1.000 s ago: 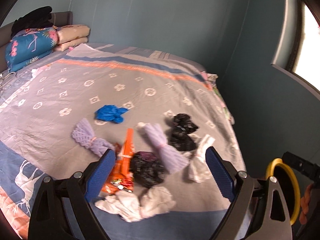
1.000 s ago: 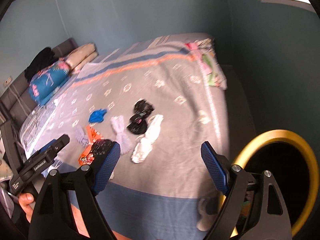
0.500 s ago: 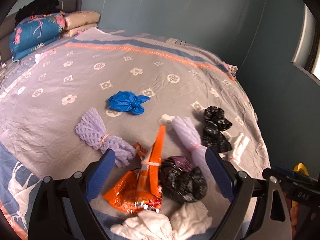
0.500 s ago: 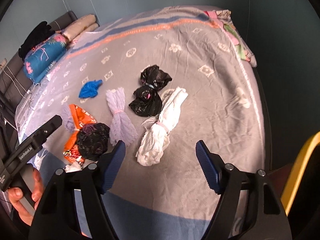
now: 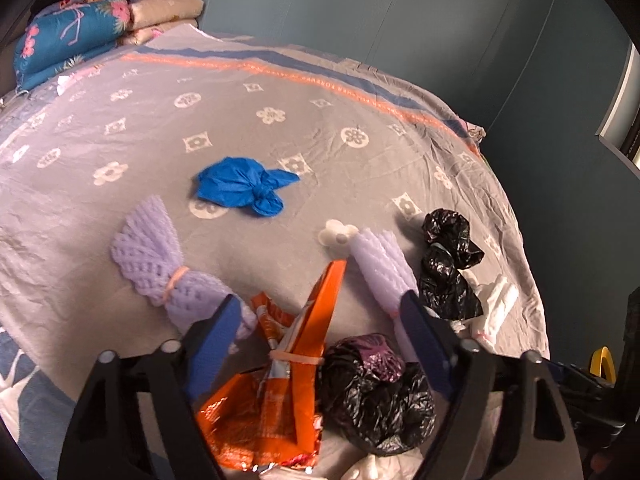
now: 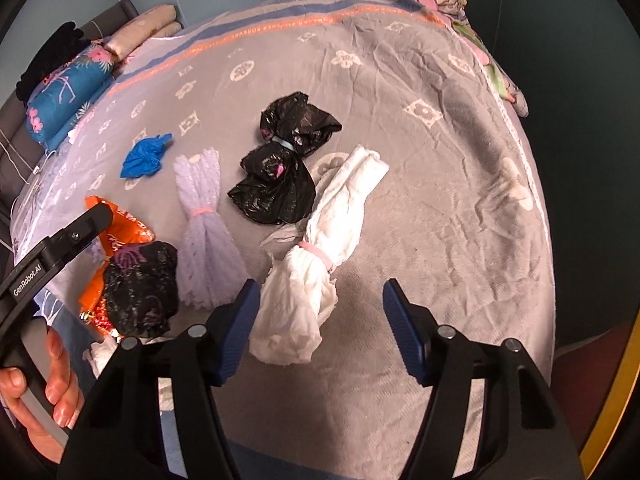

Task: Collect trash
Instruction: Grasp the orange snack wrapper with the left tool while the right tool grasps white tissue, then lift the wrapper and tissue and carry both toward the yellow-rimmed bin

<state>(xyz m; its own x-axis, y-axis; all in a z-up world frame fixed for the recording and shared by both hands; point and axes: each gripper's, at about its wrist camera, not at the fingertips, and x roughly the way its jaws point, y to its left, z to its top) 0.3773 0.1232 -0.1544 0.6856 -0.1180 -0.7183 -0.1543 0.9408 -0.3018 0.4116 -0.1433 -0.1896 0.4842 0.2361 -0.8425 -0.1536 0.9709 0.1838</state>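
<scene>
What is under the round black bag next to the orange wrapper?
The round black bag lies partly on the orange wrapper, and white crumpled paper pokes out beneath it. How far either reaches underneath is hidden by the bag.

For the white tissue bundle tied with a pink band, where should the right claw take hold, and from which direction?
Probably at the pink band, the narrow waist of the white tissue bundle, where it is pinched thinnest and both ends flare. Come down from above with the fingers across its slanted length. The right claw, which has just been closing, stands open near its lower end, pressing nothing.
</scene>
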